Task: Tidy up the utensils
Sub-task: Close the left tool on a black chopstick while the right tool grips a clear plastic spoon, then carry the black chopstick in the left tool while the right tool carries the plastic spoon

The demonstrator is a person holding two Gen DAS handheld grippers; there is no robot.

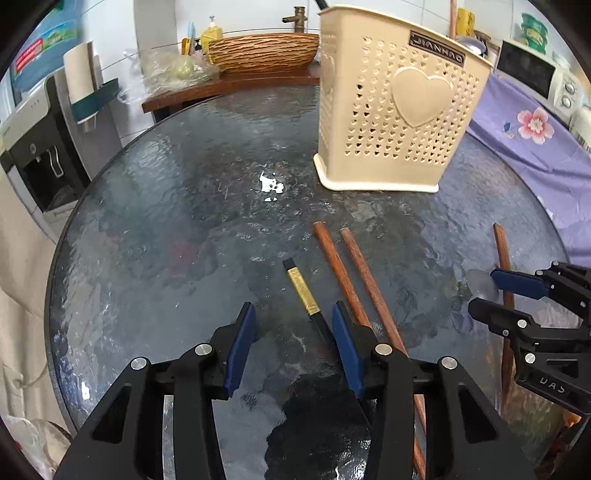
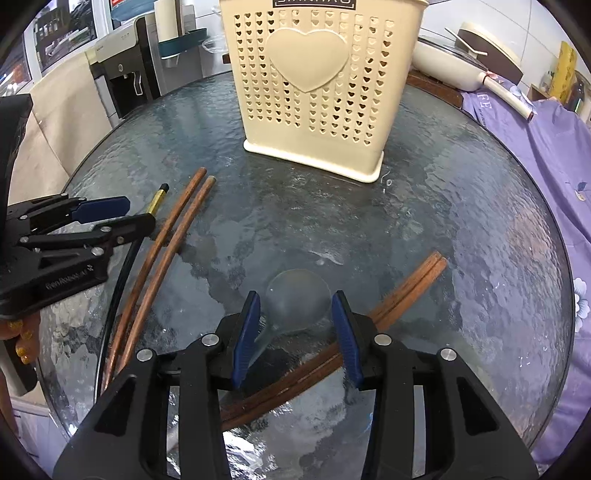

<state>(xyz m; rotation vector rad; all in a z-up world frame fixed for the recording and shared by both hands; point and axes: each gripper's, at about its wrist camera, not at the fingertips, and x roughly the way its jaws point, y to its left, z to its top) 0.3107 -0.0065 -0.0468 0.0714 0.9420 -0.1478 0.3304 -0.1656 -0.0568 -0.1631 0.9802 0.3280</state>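
Note:
A cream utensil holder (image 1: 399, 110) (image 2: 314, 85) with a heart on its front stands upright at the far side of the round glass table (image 1: 166, 221) (image 2: 461, 221). My left gripper (image 1: 295, 325) (image 2: 110, 218) is open low over the table. A black chopstick with a gold band (image 1: 301, 286) (image 2: 157, 199) lies between its jaws, close to the right pad. Two brown chopsticks (image 1: 354, 280) (image 2: 173, 240) lie just right of it. My right gripper (image 2: 295, 314) (image 1: 491, 295) is open around a clear plastic spoon (image 2: 299, 295) (image 1: 480, 282). Another brown chopstick pair (image 2: 406, 288) (image 1: 502, 258) runs under its right finger.
A wicker basket (image 1: 262, 51) and a soap bottle (image 1: 211, 35) sit on a wooden counter behind the table. A purple flowered cloth (image 1: 535, 147) (image 2: 554, 147) covers the right side, with a microwave (image 1: 532, 72) and a white pan (image 2: 454, 70) on it. A water dispenser (image 1: 40, 147) stands at left.

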